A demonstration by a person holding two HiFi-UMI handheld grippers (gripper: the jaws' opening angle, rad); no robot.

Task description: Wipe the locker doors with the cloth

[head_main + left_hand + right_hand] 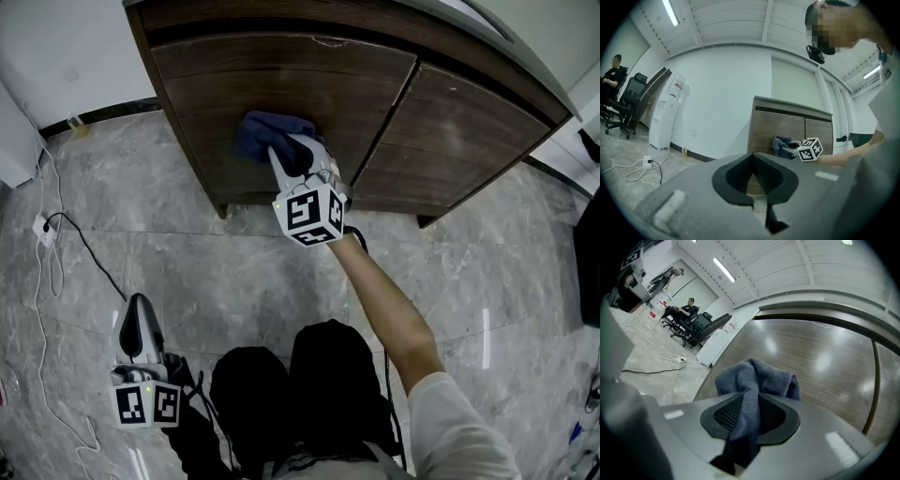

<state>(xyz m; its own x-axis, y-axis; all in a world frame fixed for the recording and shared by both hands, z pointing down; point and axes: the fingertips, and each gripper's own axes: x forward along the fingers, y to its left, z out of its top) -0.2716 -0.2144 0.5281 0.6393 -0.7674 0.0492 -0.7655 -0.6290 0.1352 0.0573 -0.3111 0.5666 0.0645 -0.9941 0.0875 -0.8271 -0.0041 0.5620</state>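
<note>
Plainly, from the head view the right gripper (286, 152) holds the blue cloth (262, 131) against the left locker door (272, 84) at 12 o'clock, while the left gripper (139, 302) hangs at 8 o'clock over the floor (216, 272), well apart. The left gripper view shows its jaws together on nothing. The right gripper view shows jaws clamped on the cloth's bunched middle, a fair hold for something that looks soft, light and limp; bare wood lies toward 1 o'clock, the door seam (873, 380) at 3.
</note>
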